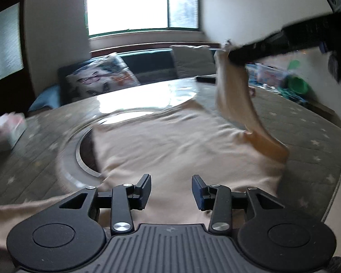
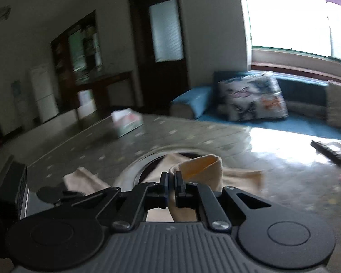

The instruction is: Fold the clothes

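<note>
**Left wrist view: a soft beige top, one part lifted for the fold**

Left wrist view shows the beige garment (image 1: 170,141) spread across the round table (image 1: 307,122), its body over the middle and reaching the near edge. The left gripper (image 1: 171,192) hovers above the near part of the cloth with its jaws apart and nothing between them. The right gripper (image 2: 171,183) has its jaws together, clamped on a lifted sleeve or corner (image 1: 234,91), which hangs in a loose drape from the pads towards the table's right side.

The fabric looks light, thin and limp. It sags under its own weight and will likely wrinkle or slide on the glossy table top rather than hold a crease. A pinch at a hem, a cuff or a corner seems the safest hold, with the far edge kept taut so the layer lands flat.

As for containers, a tissue box (image 2: 126,122) stands near the table's left edge with a tissue poking out. Blurred green and clear tubs (image 1: 284,77) sit beyond the far right edge; their contents cannot be made out.
</note>
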`<state>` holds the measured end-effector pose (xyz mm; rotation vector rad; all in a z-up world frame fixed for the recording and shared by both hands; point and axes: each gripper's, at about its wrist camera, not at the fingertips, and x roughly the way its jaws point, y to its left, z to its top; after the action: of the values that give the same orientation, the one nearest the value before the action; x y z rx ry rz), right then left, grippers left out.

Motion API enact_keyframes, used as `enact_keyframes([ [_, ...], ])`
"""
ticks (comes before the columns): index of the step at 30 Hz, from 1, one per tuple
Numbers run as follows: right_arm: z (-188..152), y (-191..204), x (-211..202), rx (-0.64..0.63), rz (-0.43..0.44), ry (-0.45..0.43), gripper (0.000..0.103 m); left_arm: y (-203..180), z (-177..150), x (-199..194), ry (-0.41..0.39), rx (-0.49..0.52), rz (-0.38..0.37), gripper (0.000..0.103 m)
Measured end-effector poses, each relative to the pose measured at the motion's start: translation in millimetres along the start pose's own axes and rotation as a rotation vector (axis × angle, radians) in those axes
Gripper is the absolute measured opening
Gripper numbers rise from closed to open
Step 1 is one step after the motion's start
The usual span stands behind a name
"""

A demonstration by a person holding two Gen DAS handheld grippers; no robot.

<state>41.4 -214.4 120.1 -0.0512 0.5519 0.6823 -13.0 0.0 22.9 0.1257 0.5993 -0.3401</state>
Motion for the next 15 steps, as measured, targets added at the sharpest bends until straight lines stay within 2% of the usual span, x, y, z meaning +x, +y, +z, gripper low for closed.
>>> enact_keyframes([
  [6,-21.0,25.5,34.1,-0.023,0.106,0.102,0.01,11.7,-10.9,-6.8,0.02,-0.031,0.023,0.047],
  [10,-31.7,23.8,27.8,-0.055,0.085,0.133,0.01,13.4,-11.8,-10.6,0.022,-0.036,0.026,0.047],
  [15,-54.7,-4.1,21.2,-0.057,-0.005,0.217,0.01,14.0,-8.6,-10.7,0.015,-0.043,0.016,0.047],
])
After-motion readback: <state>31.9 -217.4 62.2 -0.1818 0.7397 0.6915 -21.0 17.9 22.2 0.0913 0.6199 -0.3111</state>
